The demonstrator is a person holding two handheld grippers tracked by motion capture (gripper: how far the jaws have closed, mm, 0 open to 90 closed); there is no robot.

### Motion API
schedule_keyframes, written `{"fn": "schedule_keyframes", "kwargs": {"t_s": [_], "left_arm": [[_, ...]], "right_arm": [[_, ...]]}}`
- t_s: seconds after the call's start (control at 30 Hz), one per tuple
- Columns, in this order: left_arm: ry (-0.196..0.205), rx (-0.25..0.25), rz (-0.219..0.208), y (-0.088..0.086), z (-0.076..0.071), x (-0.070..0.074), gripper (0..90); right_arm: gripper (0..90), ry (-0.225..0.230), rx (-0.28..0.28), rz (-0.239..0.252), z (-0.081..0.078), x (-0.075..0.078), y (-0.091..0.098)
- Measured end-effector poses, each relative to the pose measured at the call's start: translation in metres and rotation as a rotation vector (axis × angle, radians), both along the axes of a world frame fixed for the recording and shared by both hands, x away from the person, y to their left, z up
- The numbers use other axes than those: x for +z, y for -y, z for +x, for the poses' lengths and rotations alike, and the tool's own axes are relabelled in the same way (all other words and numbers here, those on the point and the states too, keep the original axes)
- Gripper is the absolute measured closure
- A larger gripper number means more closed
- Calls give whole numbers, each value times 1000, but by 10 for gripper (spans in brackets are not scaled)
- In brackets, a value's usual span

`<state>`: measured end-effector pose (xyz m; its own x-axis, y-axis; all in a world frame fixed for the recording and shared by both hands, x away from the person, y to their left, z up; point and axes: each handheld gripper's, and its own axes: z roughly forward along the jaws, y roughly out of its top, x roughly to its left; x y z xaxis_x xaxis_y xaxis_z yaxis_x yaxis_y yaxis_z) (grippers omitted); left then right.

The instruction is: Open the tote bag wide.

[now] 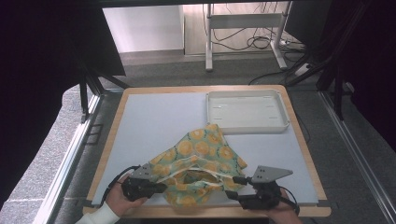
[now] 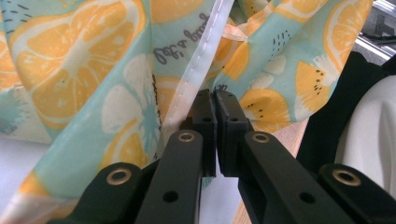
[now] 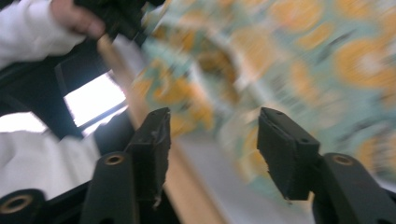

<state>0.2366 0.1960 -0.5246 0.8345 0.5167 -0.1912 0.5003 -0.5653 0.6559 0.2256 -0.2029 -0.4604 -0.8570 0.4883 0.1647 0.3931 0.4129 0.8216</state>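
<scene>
The orange-print cloth [image 1: 198, 163] lies crumpled at the table's [image 1: 154, 116] near middle, a white tray [image 1: 246, 111] beyond it to the far right; the left gripper [image 1: 161, 187] pinches its white-hemmed edge, the right gripper's [image 1: 233, 187] jaws stand apart beside it

At the lower left of the high view, the left hand-held gripper [image 1: 161, 187] sits in the person's left hand [image 1: 117, 199], a white sleeve [image 1: 99, 216] behind it; its jaws are pressed together. At the lower right, the right hand-held gripper [image 1: 233, 189] has its jaws spread apart, held by the right hand [image 1: 280, 210].
</scene>
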Motion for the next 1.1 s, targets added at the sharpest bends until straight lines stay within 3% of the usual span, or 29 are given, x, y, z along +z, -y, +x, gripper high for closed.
{"fn": "schedule_keyframes", "kwargs": {"t_s": [0.07, 0.17, 0.37, 0.53, 0.63, 0.7, 0.83, 0.93, 1.1], "left_arm": [[-4, -2, 3, 1, 1, -1, 882], [-6, -5, 7, 2, 2, -1, 882], [-9, -6, 14, 1, 3, -2, 881], [-4, 1, 7, 1, 3, -2, 874], [0, 2, 5, 1, 3, -2, 870], [4, 4, 4, 1, 3, -2, 864], [26, 9, -10, 0, 2, 1, 821], [61, 14, -43, -3, -1, 9, 707], [122, 36, -132, -8, -9, 30, 539]], "right_arm": [[406, 19, -36, 1, 10, 9, -3], [383, 30, -42, -39, 27, 11, -15], [345, 22, -30, -134, 66, 1, -48], [344, 9, -16, -191, 79, -10, -65], [482, 9, 10, -198, 77, -14, -69], [622, 22, 11, -197, 75, -14, -69], [812, 20, 6, -154, 74, -12, -65], [862, 28, -1, -125, 73, -10, -61], [873, 42, -6, -106, 70, -8, -55]]}}
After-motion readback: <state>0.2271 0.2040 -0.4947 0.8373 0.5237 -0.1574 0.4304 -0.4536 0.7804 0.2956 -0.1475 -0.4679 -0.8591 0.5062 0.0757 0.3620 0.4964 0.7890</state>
